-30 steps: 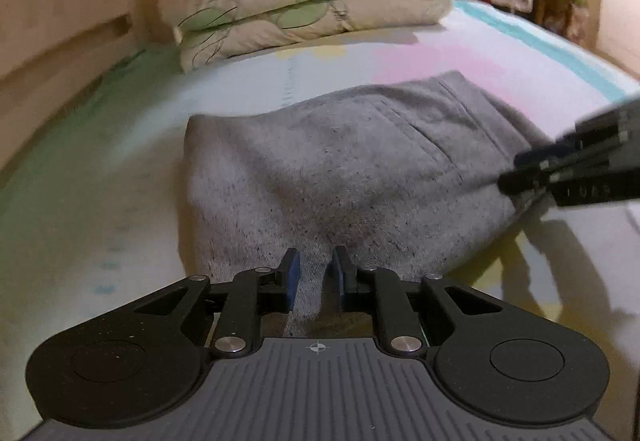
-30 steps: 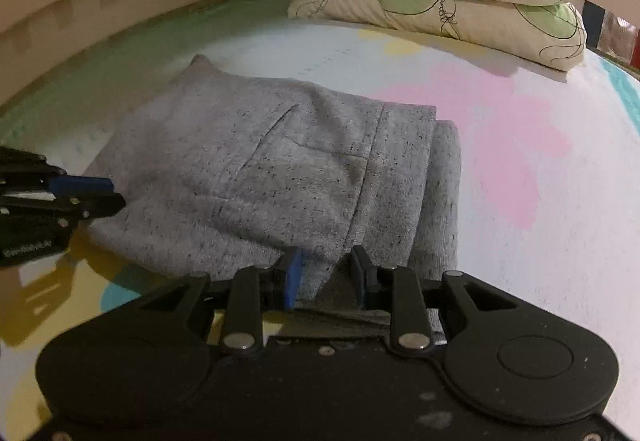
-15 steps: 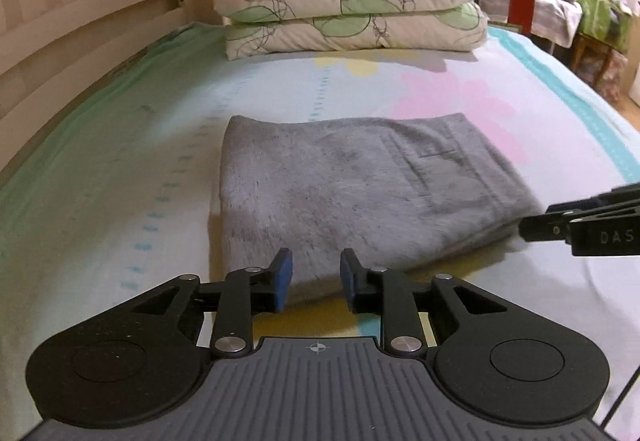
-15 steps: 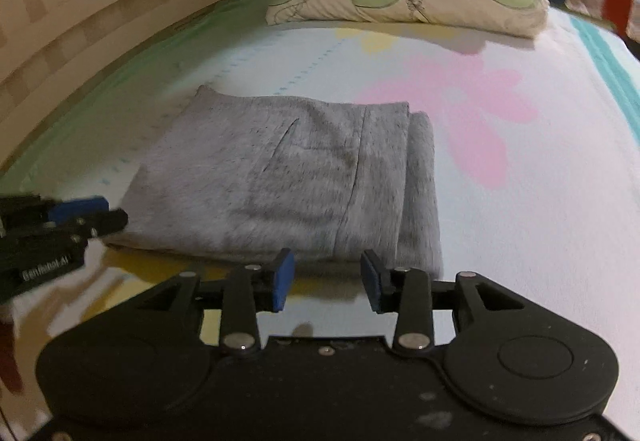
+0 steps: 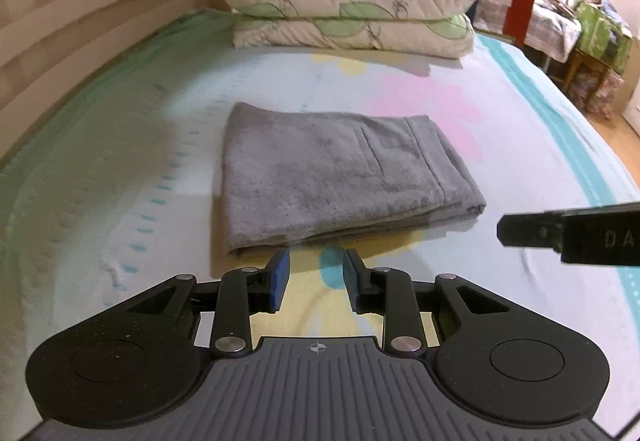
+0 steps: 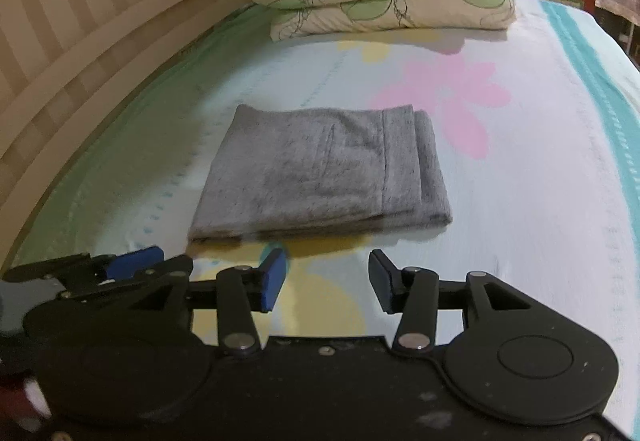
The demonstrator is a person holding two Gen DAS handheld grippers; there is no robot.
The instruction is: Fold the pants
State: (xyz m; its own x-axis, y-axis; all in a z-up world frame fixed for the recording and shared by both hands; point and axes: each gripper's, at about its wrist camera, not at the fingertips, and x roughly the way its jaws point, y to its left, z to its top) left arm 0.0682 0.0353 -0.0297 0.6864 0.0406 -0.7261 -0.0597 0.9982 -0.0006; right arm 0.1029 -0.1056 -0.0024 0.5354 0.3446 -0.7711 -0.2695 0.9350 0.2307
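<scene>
1. Grey pants point(image 5: 332, 169) lie folded into a flat rectangle on the sheet point(image 5: 540, 145), about mid-bed, well short of the pillows point(image 5: 352, 13).
2. Their long axis runs across my view, left to right; the waistband end with its stitched band points right, the smooth folded edge left.
3. A pocket seam shows on the top layer, nearer the right end.
4. My left gripper point(image 5: 314, 275) is off the cloth, just short of the near edge, its blue pads spread with only sheet between them.
5. My right gripper point(image 6: 328, 277) also sits back from the near edge, spread wider and holding nothing.
6. From the right camera, the left gripper's fingers point(image 6: 132, 261) show at lower left, close beside the right one.
7. Both views are slightly blurred.
</scene>
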